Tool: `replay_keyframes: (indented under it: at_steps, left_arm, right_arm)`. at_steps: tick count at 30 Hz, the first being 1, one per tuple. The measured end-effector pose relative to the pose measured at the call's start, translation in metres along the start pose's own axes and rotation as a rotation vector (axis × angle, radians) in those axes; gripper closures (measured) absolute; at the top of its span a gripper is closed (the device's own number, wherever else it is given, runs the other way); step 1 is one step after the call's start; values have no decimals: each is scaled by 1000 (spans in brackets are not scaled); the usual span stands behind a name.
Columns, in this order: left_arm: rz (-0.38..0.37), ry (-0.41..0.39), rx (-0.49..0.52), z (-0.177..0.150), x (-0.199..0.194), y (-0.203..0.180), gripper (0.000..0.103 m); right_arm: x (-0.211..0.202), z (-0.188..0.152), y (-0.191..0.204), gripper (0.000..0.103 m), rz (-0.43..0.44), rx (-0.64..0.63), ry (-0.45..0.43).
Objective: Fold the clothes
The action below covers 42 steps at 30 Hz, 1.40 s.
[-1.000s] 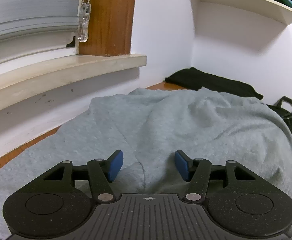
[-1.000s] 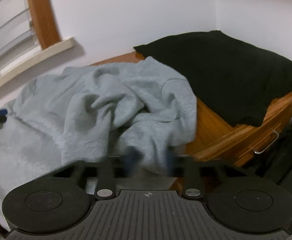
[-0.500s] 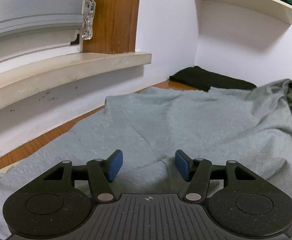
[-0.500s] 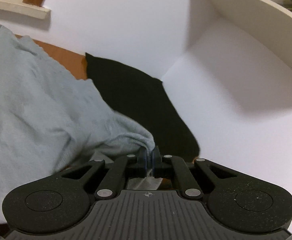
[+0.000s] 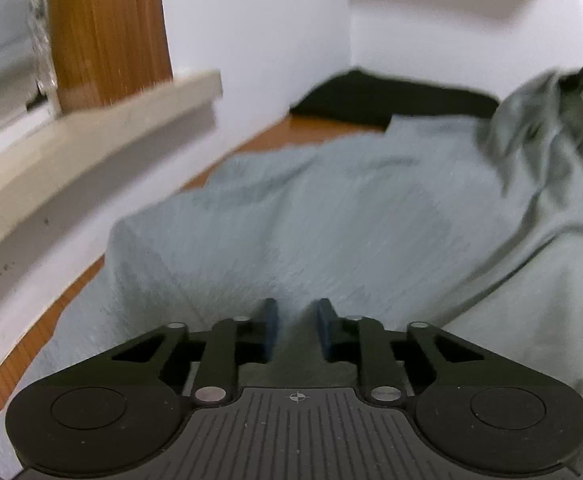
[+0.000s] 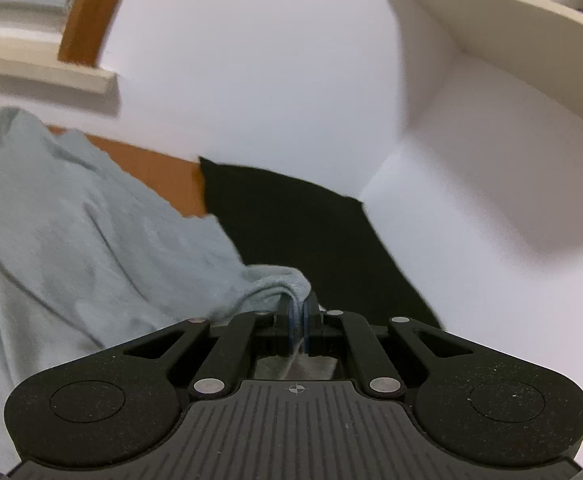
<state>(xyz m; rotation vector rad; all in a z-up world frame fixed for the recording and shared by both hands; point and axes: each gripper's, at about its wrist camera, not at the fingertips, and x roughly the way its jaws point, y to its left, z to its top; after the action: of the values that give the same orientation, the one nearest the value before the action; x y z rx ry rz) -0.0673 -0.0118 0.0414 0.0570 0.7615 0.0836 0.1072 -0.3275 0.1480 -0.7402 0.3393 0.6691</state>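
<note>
Across the wooden counter [image 5: 315, 124] the grey sweatshirt [image 5: 351, 216] lies spread, one part lifted at the far right, the rest draped toward the near edge. Behind it, in the corner, a black garment [image 6: 311, 232] lies flat on the same surface.

Right claw [image 6: 298, 322]: pressed together, pinching a bunched edge of the sweatshirt, with a sliver of fabric showing between the blue pads. In the left wrist view that same corner hangs raised at the right edge of the frame, the cloth falling from it in loose diagonal creases.

Left claw [image 5: 294, 330]: narrowly parted over the grey cloth, a ridge of fabric rising between the pads [image 5: 269, 328]. Whether they already bite it cannot be told; the picture is blurred.

My judgement is that the sweatshirt is a thick, soft fleece knit: limp, not slippery, with some weight. It should sag between two holds and drag on the wood, not slide cleanly. Hems, cuffs and shoulder seams are the sensible places to grip, since a doubled edge gives the pads something firm. A pinch mid-panel would only gather a tent of cloth. Two holds well apart along one edge should keep it taut enough to lay over.
</note>
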Motion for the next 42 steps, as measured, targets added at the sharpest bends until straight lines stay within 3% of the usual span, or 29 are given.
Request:
replay_keyframes:
  at_steps: [6, 8, 9, 11, 12, 17, 18, 22, 25, 30, 41, 42]
  left_arm:
    - [23, 17, -1, 0, 4, 22, 80]
    - [2, 10, -18, -2, 3, 31, 80]
    - [-5, 3, -28, -3, 3, 35, 80]
    - [-17, -8, -36, -4, 4, 38, 80]
    - [-24, -13, -39, -4, 4, 39, 80]
    - [-43, -30, -33, -6, 2, 43, 80]
    - [-47, -35, -36, -6, 3, 43, 80]
    - [-59, -58, -45, -10, 2, 46, 80]
    - [-58, -67, -39, -12, 2, 46, 80]
    - [-52, -70, -29, -12, 3, 45, 79]
    - [-50, -71, -23, -12, 2, 44, 79]
    - [-44, -68, -27, -11, 3, 44, 79]
  right_arm:
    - [-44, 2, -50, 99, -94, -65, 84]
    - [-61, 2, -63, 99, -68, -47, 111]
    - [-68, 2, -68, 98, -49, -37, 127]
    - [-64, -4, -68, 94, 68, -3, 190]
    - [-61, -7, -67, 87, 123, 14, 218]
    - [-43, 4, -61, 64, 227, 102, 174]
    - [-39, 9, -61, 63, 241, 123, 156]
    - [12, 24, -51, 63, 270, 168, 113]
    - [68, 26, -25, 63, 351, 221, 97]
    - [147, 20, 14, 63, 430, 273, 115]
    - [196, 10, 30, 63, 521, 289, 129]
    - [196, 9, 30, 77, 532, 285, 122]
